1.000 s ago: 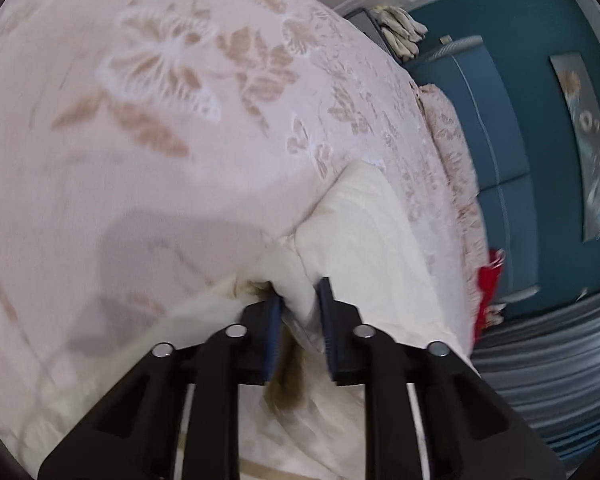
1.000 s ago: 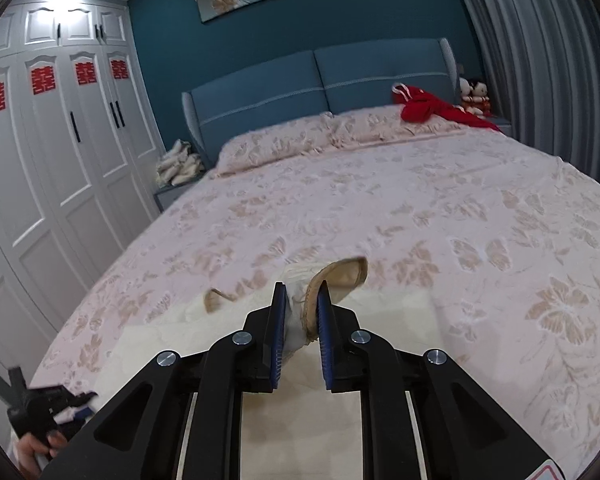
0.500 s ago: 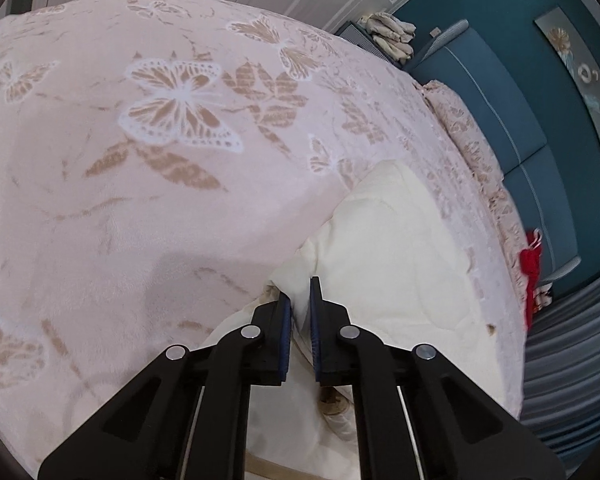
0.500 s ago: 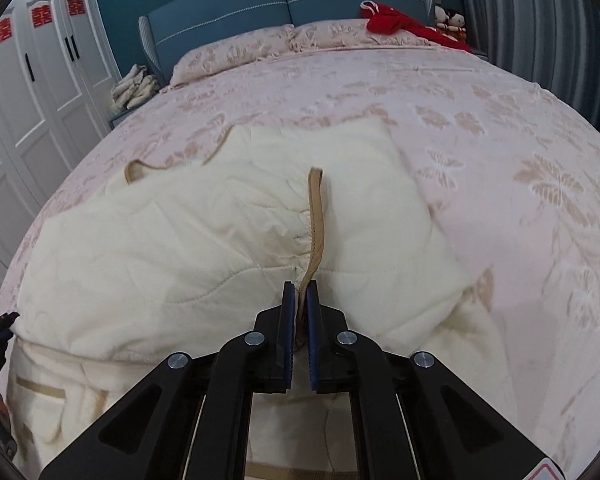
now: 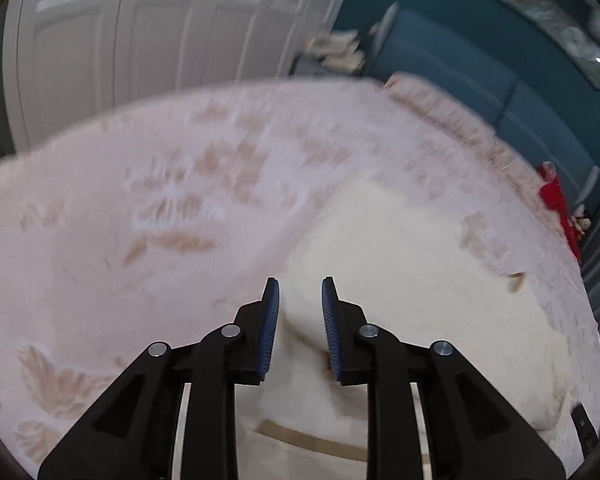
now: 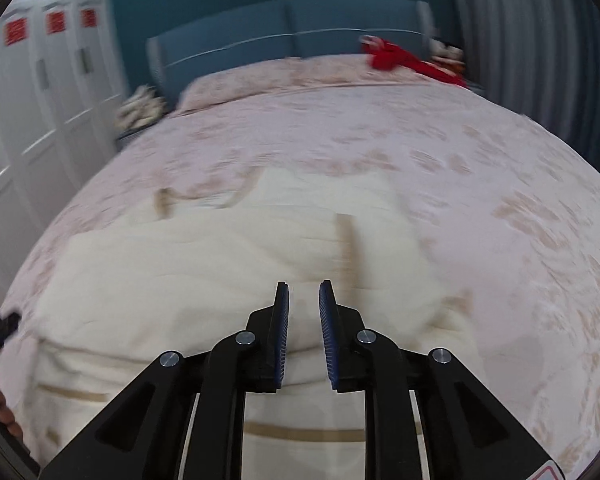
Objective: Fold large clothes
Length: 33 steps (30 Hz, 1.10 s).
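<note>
Lying folded on a pink floral bedspread (image 6: 440,148): cream quilted garment (image 6: 204,264) w/ tan trim; left gripper (image 5: 300,296) & right gripper (image 6: 303,296) jaws apart, empty.

A home bedroom — pink floral bed (image 6: 380,148), padded blue headboard (image 6: 300,36), white wardrobe doors (image 5: 140,40), seemingly grey curtains (image 6: 540,40).

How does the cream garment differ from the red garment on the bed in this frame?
The cream garment is spread wide near the foot of the bed, just ahead of both open grippers, left and right; the red garment is bunched small by the headboard. The cream one has tan trim; the red one looks plain, though blurred. Both lie on the floral bedspread, and neither is gripped.
</note>
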Motion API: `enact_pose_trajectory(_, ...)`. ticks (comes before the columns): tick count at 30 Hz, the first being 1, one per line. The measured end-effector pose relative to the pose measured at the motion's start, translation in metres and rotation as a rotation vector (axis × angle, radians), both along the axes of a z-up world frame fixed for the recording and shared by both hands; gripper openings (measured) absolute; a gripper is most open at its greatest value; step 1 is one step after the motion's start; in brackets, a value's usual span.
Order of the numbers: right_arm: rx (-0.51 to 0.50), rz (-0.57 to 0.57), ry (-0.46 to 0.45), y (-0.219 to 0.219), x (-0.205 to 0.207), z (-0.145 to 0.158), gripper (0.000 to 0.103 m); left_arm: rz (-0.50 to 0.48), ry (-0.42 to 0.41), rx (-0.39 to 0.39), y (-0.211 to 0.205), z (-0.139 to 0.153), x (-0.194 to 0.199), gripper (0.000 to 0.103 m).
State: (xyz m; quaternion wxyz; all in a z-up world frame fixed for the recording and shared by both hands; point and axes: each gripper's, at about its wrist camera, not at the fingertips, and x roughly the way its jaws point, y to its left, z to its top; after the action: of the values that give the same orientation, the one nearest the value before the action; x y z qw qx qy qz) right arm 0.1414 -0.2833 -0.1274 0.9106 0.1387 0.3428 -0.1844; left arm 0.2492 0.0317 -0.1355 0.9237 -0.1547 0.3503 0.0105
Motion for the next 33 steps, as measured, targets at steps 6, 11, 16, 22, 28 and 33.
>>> enact_pose_trajectory(6, 0.01, 0.136, 0.065, 0.045, 0.044, -0.019, 0.014, -0.201, -0.02, 0.056, -0.068, 0.011, 0.02, 0.03)
enact_pose_trajectory(11, 0.021, 0.174, 0.176, 0.059, 0.051, -0.061, 0.012, -0.241, 0.09, 0.148, -0.09, -0.033, 0.039, 0.03)
enact_pose_trajectory(16, -0.002, 0.199, 0.194, 0.071, 0.04, -0.07, 0.011, -0.249, 0.114, 0.143, -0.079, -0.063, 0.023, 0.029)
enact_pose_trajectory(22, 0.021, 0.185, 0.195, 0.078, 0.033, -0.069, 0.01, -0.25, 0.113, 0.175, -0.083, -0.065, 0.019, 0.029)
enact_pose_trajectory(28, 0.084, 0.119, 0.147, 0.052, 0.026, -0.041, 0.004, -0.247, 0.113, 0.19, -0.085, -0.062, 0.017, 0.029)
enact_pose_trajectory(33, 0.055, 0.003, 0.143, 0.018, 0.013, -0.038, 0.003, -0.222, 0.081, 0.159, -0.08, -0.039, 0.005, 0.029)
